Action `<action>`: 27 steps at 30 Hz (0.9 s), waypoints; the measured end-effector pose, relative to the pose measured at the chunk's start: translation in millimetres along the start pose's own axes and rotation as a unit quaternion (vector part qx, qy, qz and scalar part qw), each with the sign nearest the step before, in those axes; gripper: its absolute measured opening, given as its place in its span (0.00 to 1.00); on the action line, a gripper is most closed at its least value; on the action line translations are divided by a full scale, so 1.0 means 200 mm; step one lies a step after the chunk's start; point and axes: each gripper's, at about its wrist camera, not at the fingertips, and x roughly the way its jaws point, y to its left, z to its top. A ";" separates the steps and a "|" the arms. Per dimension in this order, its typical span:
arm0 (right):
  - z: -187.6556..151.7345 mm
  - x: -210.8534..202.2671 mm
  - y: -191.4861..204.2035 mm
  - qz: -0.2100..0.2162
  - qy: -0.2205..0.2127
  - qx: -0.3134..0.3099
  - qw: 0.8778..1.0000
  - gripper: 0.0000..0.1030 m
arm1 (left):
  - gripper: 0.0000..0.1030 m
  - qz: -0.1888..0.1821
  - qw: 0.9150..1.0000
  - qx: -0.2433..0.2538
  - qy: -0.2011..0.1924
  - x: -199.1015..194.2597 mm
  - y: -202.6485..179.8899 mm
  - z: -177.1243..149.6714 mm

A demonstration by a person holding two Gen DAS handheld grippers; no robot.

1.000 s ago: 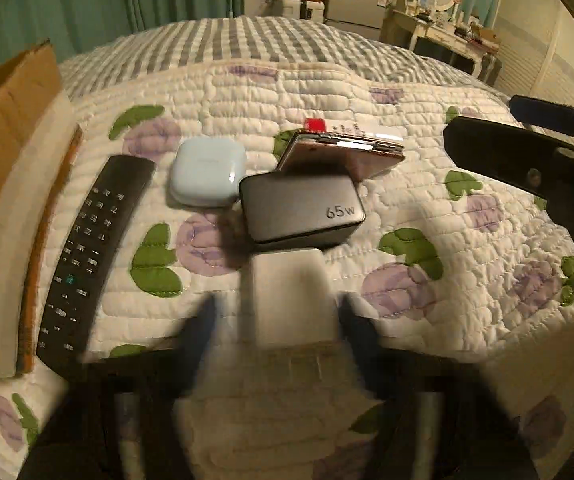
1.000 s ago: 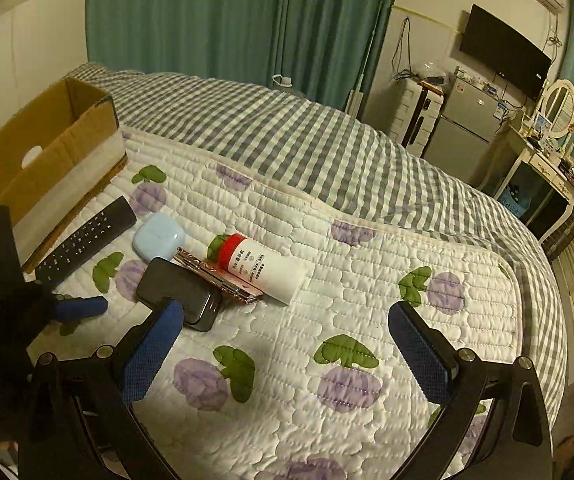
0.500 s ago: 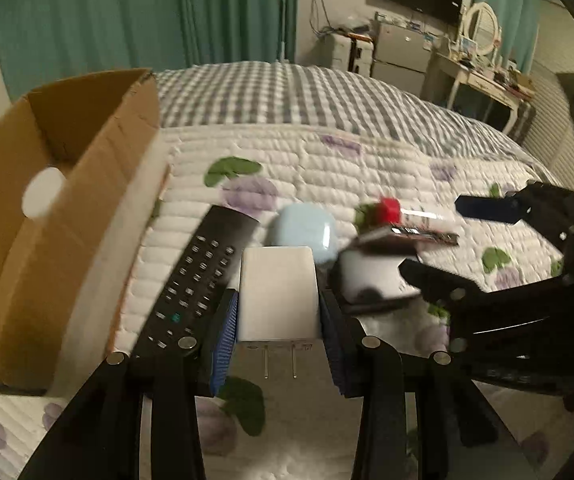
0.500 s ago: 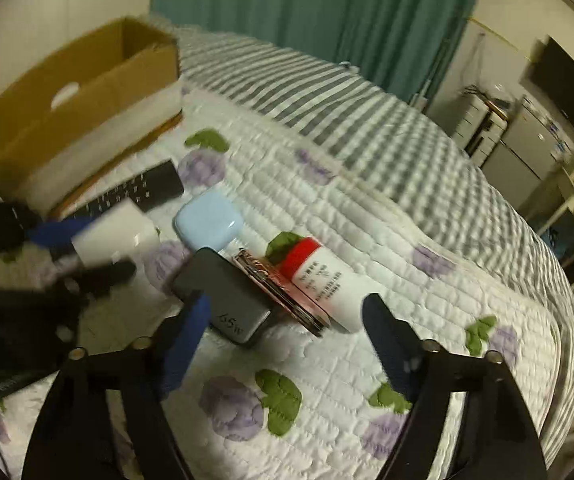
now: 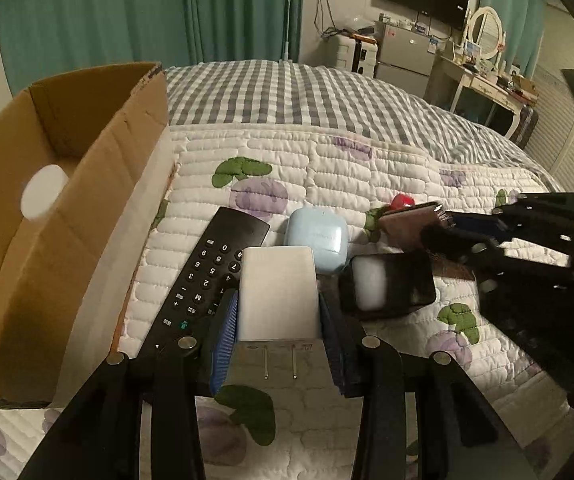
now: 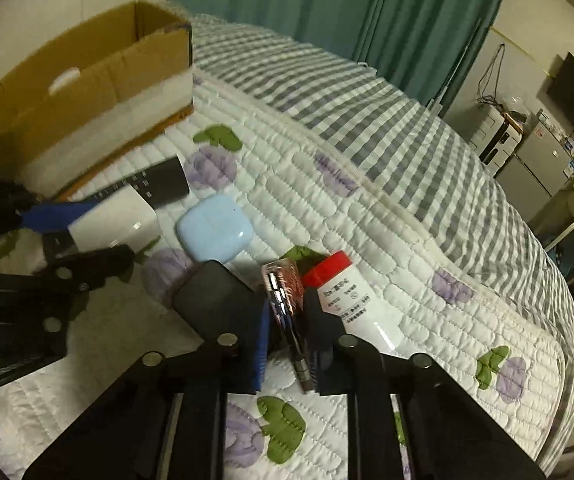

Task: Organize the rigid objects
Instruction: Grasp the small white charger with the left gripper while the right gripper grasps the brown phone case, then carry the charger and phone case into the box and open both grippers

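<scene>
Left hand-held gripper (image 5: 277, 344): closed down to the width of a white plug-in charger (image 5: 277, 294), blue pads pressed against its two sides, the two metal prongs pointing back toward the camera. The charger is lifted off the bed quilt (image 5: 327, 168) and sits over the near end of the black remote control (image 5: 207, 284).

Right hand-held gripper (image 6: 287, 344): narrowed almost fully onto a thin, flat, reddish-brown item (image 6: 285, 300) standing on edge between the pads; its exact nature cannot be told. Contact on both pads appears made, though the frame is slightly blurred.

Remaining items, placed relative to the remote control:
- Pale blue earbud case (image 5: 317, 238) lies just beside its far end, on the right.
- Dark power brick (image 5: 387, 282) lies further right, past the held charger, flat on the quilt.
- White bottle with red cap (image 6: 347, 296) lies on its side beyond the power brick, just beside the flat item, the right gripper's outer finger touching or nearly touching it.
- Open cardboard box (image 5: 59, 200) stands to the left of the remote, close along its length; the visible part of its interior shows only bare cardboard and a handle cut-out.

All items rest on the floral quilt, which covers a grey checked bedspread (image 5: 307, 96).
</scene>
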 end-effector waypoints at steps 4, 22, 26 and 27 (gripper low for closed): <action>0.00 -0.10 -0.02 -0.012 -0.009 0.021 1.000 0.09 | 0.39 -0.009 1.000 0.003 -0.013 -0.07 -0.01 0.01; 0.38 -0.86 0.39 -0.054 -0.127 0.016 0.990 0.09 | 0.39 -0.023 0.989 -0.003 -0.143 -0.79 0.34 0.19; 0.54 -0.95 0.53 -0.035 -0.154 0.014 0.987 0.09 | 0.39 -0.008 0.987 0.001 -0.161 -0.87 0.48 0.24; 0.58 -0.95 0.56 -0.033 -0.157 0.014 0.987 0.09 | 0.39 -0.004 0.987 0.001 -0.162 -0.88 0.52 0.25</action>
